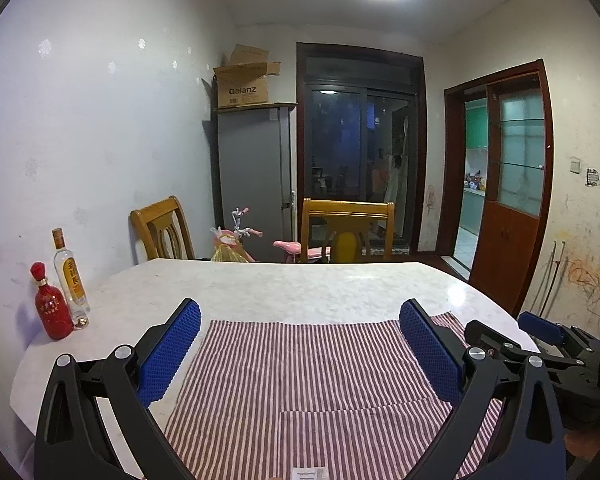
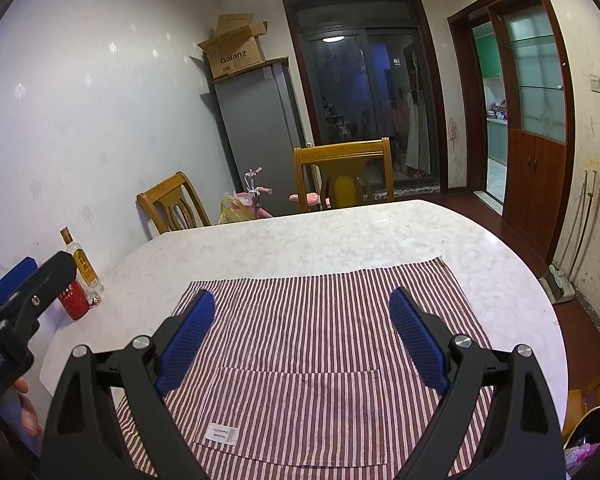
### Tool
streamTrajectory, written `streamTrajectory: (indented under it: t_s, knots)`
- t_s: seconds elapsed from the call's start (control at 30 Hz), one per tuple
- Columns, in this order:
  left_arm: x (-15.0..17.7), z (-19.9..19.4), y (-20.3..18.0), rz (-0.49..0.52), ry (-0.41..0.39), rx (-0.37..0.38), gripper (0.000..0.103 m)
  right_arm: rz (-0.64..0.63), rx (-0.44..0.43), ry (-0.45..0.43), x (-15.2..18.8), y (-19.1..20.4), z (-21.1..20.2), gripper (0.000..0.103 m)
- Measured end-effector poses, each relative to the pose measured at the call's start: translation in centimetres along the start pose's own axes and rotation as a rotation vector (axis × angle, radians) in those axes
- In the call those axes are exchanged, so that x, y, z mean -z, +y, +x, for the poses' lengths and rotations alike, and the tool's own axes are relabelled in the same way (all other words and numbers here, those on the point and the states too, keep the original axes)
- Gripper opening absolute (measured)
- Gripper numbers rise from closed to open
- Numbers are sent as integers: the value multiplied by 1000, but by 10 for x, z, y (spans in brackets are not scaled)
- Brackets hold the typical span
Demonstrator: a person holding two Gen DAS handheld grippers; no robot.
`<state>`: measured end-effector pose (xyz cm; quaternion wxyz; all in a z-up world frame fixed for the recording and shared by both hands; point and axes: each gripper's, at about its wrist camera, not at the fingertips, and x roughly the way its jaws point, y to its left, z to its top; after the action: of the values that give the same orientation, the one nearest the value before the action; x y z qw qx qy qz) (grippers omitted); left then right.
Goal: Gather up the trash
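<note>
Here both the left claw [image 1: 300, 336] and right claw [image 2: 302, 320] gape empty; striped cloth [image 2: 320, 308] runs off-frame.

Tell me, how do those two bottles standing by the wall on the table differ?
The red bottle is squat, opaque and bright red with a round red cap; the clear bottle is tall, slim and see-through, with a yellow label and a brownish cap. The red bottle stands nearer the camera, the clear bottle just behind it. Both stand upright on the marble table, close together, near the wall.
</note>
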<state>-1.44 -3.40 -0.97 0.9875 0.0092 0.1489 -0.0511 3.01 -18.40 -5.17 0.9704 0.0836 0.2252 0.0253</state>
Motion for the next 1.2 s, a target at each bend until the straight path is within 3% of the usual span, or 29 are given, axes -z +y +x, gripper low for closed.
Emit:
streamTrajectory:
  t_s: [1.2]
  knots:
    - [3,-4,0,-18,-10,-16,97,-21,-9,1,-1,5,-3,89]
